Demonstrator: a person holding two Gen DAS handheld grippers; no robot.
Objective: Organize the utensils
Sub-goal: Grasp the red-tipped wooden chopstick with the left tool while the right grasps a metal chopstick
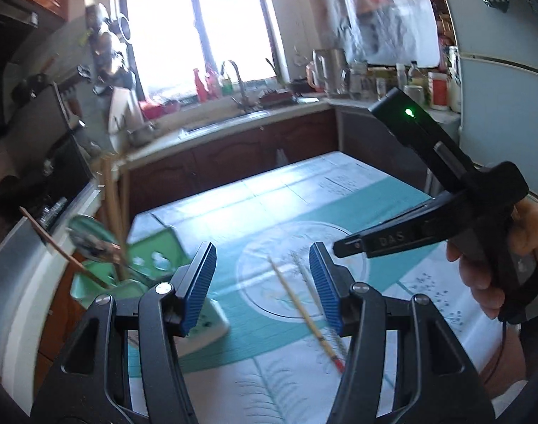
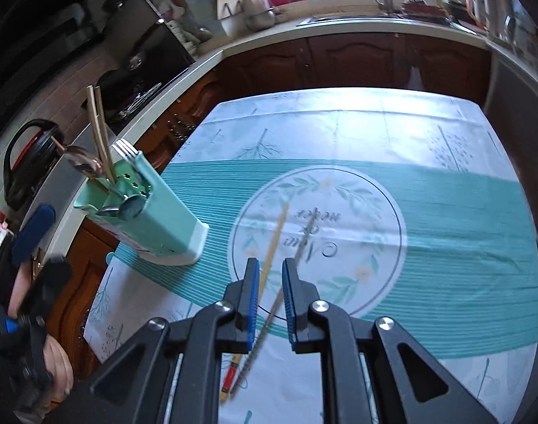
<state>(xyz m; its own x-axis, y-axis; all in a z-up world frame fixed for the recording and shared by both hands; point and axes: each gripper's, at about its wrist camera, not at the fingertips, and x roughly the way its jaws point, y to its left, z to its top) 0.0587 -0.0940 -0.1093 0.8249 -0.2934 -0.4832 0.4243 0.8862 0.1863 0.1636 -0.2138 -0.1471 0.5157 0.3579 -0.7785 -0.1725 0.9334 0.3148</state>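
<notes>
A bamboo chopstick (image 2: 274, 243) and a thin bottle brush (image 2: 265, 325) are seen lying crossed on the tablecloth (image 2: 445, 212), low in the right wrist frame, beneath the narrowly parted, empty right gripper (image 2: 270, 300), while the left gripper (image 1: 262, 282) is held spread and empty, the green utensil holder (image 2: 156, 205) standing at centre left.

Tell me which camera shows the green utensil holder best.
The right wrist view: the green utensil holder shows whole and sharp, with its white base, chopsticks and fork. In the left wrist view the holder is blurred and partly hidden behind the gripper's left finger.
</notes>
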